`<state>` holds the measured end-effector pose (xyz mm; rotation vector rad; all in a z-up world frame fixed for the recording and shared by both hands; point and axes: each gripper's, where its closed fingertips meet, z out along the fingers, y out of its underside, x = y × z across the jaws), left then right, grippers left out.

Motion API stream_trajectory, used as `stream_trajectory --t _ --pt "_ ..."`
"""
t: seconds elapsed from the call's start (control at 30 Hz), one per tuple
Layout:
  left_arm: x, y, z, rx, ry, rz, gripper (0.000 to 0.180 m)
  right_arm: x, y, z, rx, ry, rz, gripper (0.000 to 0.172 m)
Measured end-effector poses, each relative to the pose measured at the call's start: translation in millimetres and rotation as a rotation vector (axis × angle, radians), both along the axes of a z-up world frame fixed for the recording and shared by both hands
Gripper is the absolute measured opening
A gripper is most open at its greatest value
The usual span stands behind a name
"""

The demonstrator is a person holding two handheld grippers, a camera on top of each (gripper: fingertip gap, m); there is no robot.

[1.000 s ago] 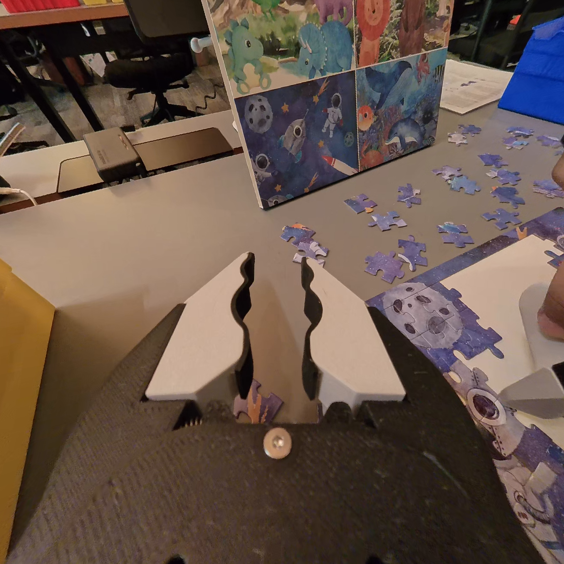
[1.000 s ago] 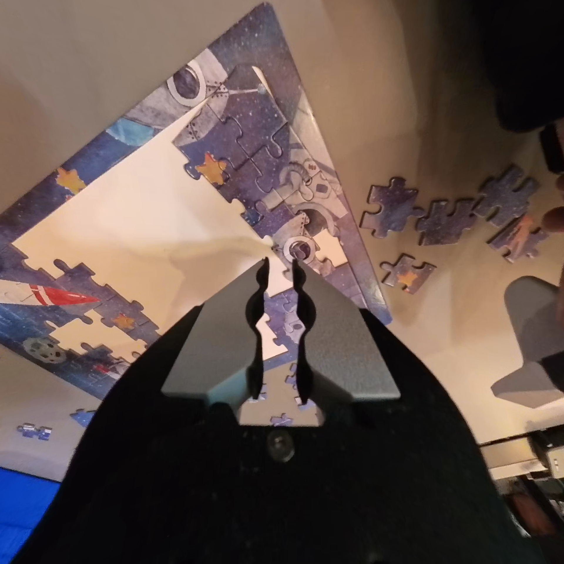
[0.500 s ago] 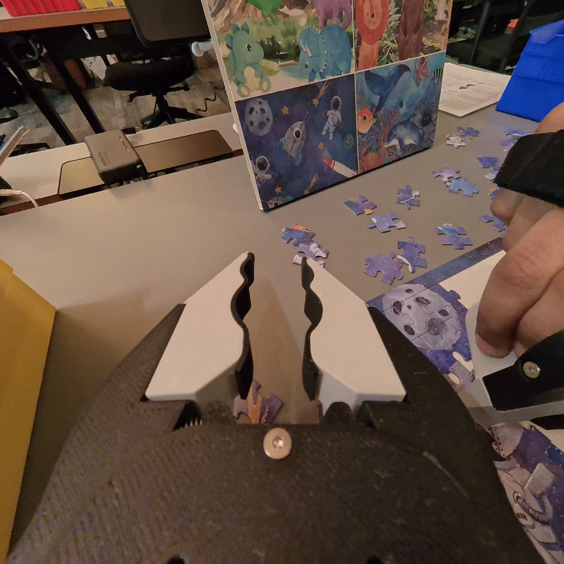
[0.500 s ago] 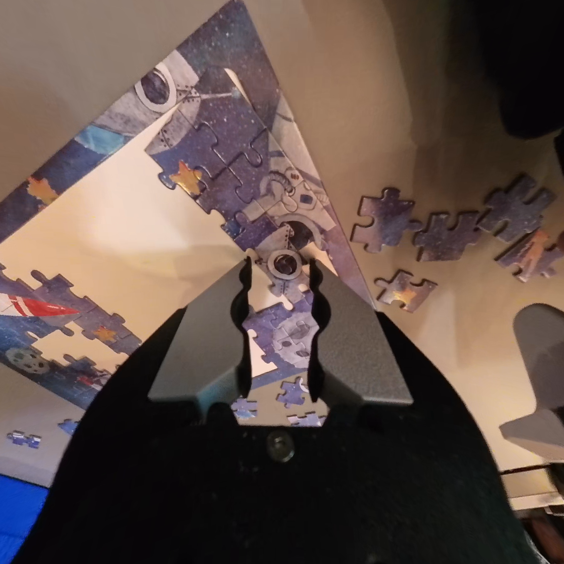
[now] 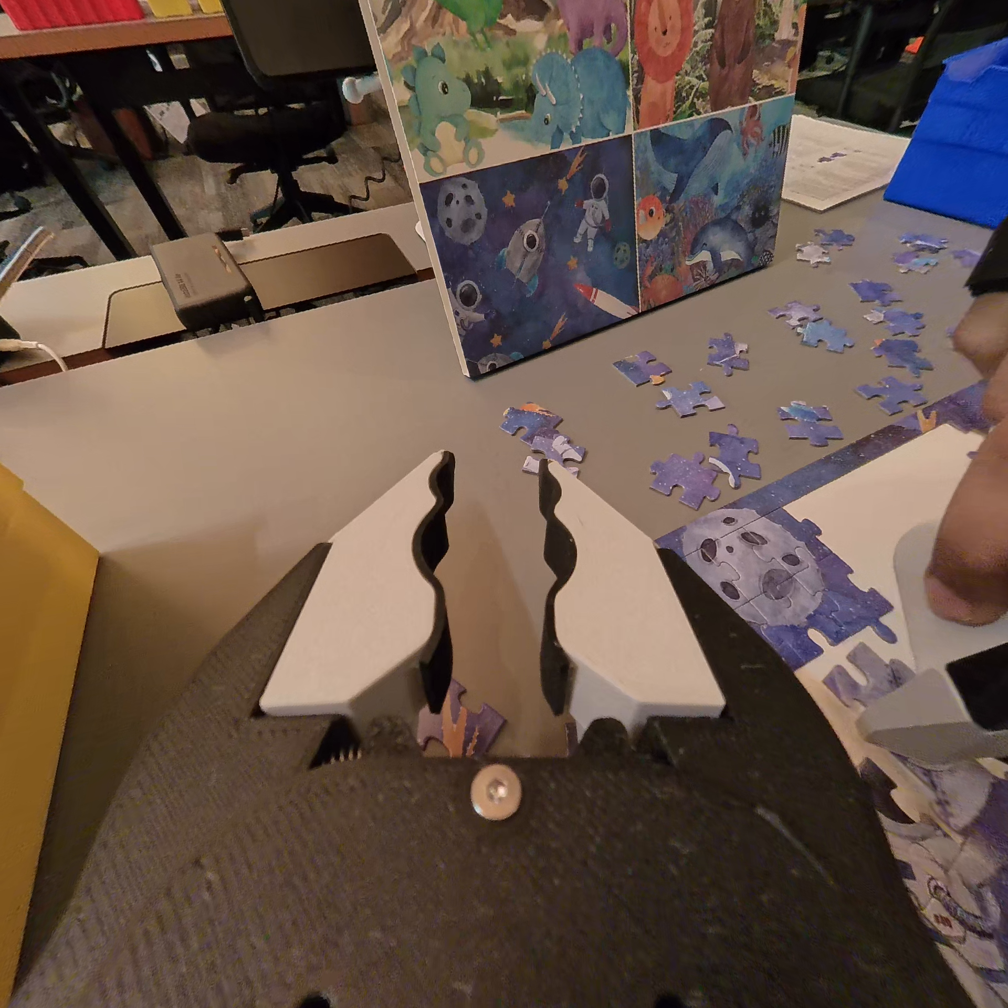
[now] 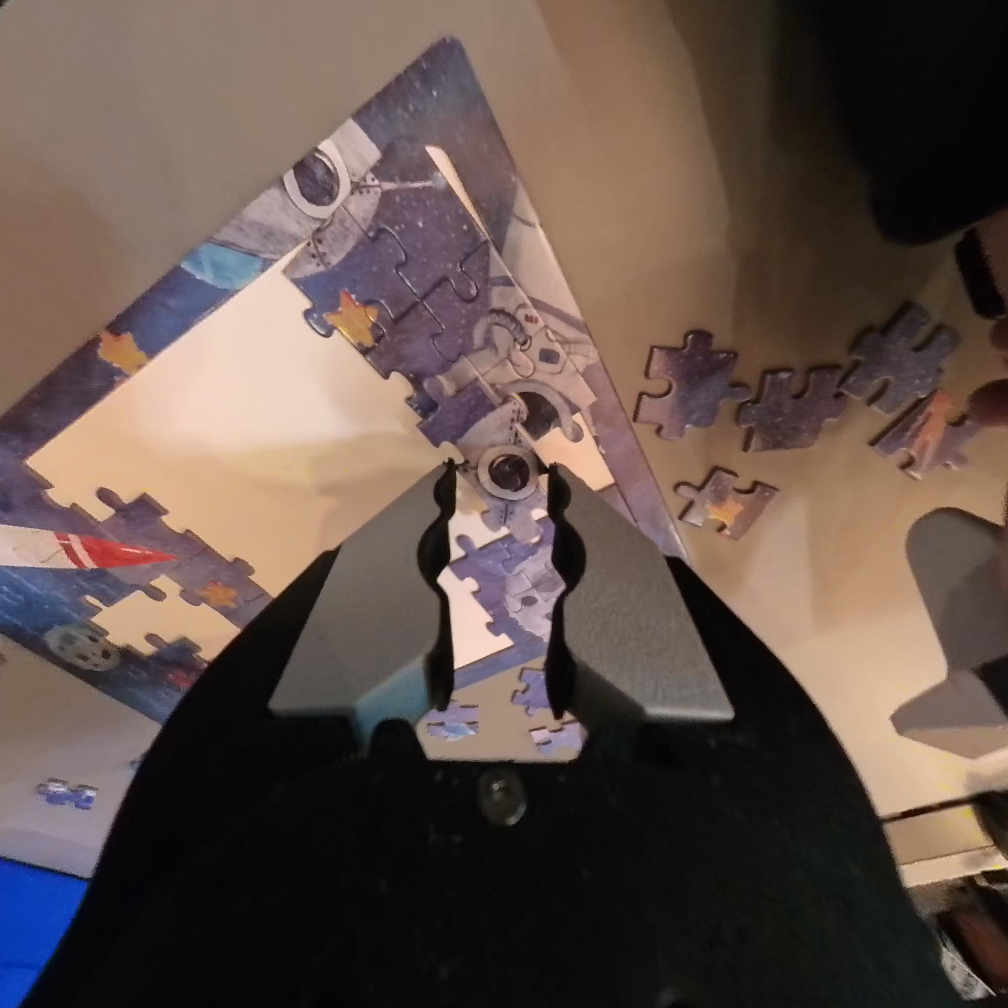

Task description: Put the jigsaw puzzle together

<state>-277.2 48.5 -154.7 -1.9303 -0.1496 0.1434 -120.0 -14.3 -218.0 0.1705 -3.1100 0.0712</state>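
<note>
Grey right claw (image 6: pixel 502 472) now spread wider over the puzzle (image 6: pixel 425 305).

Surface (image 5: pixel 273 414): smooth matt grey laminate. Puzzle pieces (image 5: pixel 684 480): printed cardboard, slight sheen. Puzzle tray (image 6: pixel 163 414): cardboard, matt cream inside. Puzzle box (image 5: pixel 589 163): glossy printed card. Left gripper (image 5: pixel 496 469): rough layered black plastic body, smooth matt pale fingers (image 5: pixel 382 573), shiny metal screw (image 5: pixel 495 791).
</note>
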Motion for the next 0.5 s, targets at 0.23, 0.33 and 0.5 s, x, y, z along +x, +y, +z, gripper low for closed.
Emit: stream_trajectory --t 0.23,0.33,0.5 --pt "-0.1 0.1 -1.0 -0.003 0.0 0.001 0.029 2.6 11.6 8.7 0.005 0.036 -0.052 0.032" --pt "0.0 0.1 -0.5 -0.001 0.0 0.0 0.029 1.5 33.2 13.5 0.022 0.063 -0.119 0.032" --pt "0.4 0.4 -0.3 0.0 0.001 -0.002 0.029 -0.6 91.1 19.9 0.058 0.099 -0.291 0.032"
